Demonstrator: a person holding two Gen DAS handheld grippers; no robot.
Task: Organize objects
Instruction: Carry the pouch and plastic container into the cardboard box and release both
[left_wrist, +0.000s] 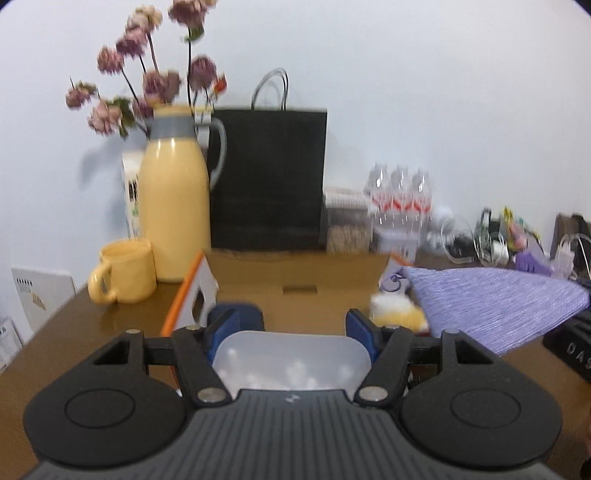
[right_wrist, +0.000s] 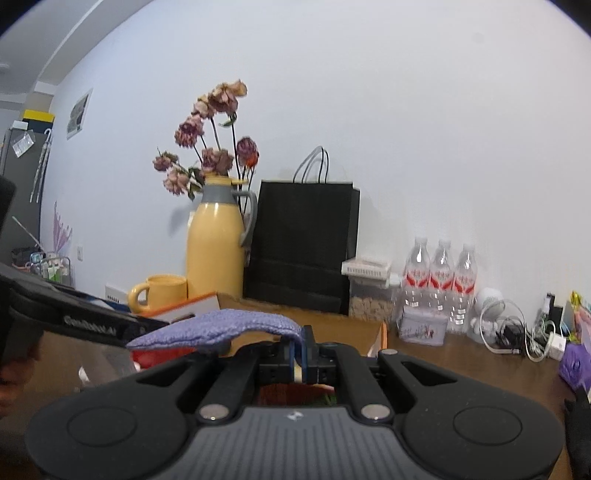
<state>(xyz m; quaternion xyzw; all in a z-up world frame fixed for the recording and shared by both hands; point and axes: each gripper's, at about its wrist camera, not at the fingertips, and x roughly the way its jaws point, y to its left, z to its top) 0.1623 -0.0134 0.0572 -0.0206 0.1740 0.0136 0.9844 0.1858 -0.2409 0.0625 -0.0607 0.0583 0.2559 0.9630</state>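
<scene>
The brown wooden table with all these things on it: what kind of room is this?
Probably a home or small office corner. The brown wooden table against a white wall holds a yellow thermos jug beside dried pink flowers, three clear water bottles and tangled chargers.

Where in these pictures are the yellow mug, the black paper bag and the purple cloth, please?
yellow mug (left_wrist: 127, 271): left wrist view, on its body.
black paper bag (right_wrist: 303, 243): right wrist view, on its front face.
purple cloth (left_wrist: 491, 306): left wrist view, on its middle.

Black box (left_wrist: 570, 350) reads "DAS"; left claw's (right_wrist: 85, 325) side, "GenRobot.AI".
</scene>
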